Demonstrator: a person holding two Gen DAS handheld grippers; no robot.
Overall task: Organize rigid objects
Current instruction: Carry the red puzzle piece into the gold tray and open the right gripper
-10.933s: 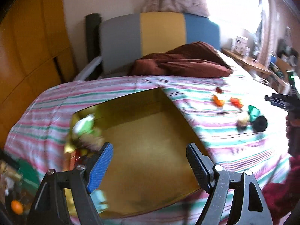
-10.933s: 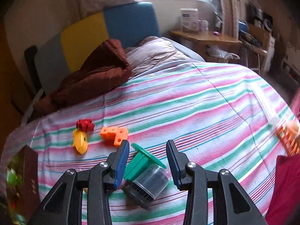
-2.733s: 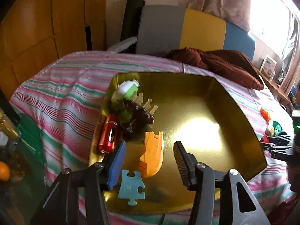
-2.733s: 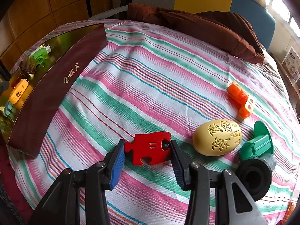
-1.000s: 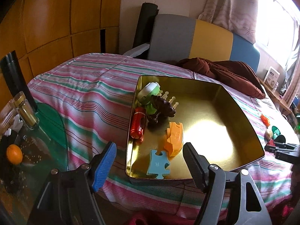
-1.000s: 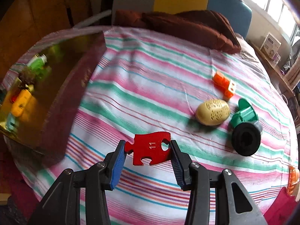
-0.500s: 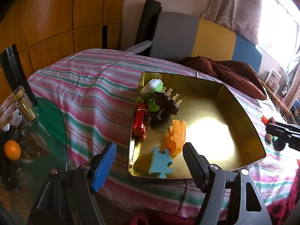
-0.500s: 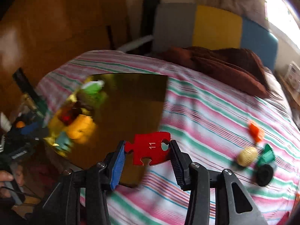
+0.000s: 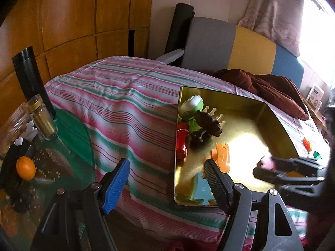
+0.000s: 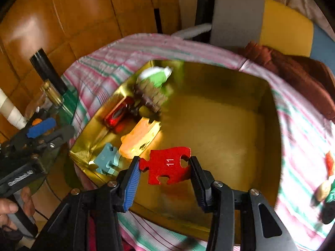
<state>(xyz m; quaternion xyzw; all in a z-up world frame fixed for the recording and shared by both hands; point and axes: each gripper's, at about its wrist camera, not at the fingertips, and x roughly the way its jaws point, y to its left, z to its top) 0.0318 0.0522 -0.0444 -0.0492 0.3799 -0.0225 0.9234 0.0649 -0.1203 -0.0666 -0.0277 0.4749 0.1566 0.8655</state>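
Note:
My right gripper (image 10: 164,164) is shut on a red puzzle piece (image 10: 167,156) marked 11 and holds it above the near part of the gold tray (image 10: 219,125). In the tray's left half lie an orange puzzle piece (image 10: 140,138), a light blue puzzle piece (image 10: 106,161), a red can (image 10: 117,115) and a green and white toy (image 10: 157,75). My left gripper (image 9: 166,167) stands open and holds nothing, just left of the tray (image 9: 251,125) over the bed's edge. In the left wrist view the right gripper (image 9: 259,167) reaches in blurred from the right.
A glass side table (image 9: 69,138) at the left carries a gold-lidded jar (image 9: 43,117), an orange (image 9: 25,168) and a black flask (image 9: 29,73). Loose toys (image 10: 326,179) lie on the striped bedspread right of the tray. A brown blanket (image 9: 266,90) lies at the headboard.
My right gripper has swung left with the red piece, from over the bedspread to above the tray. The left gripper has drifted a little to the left.

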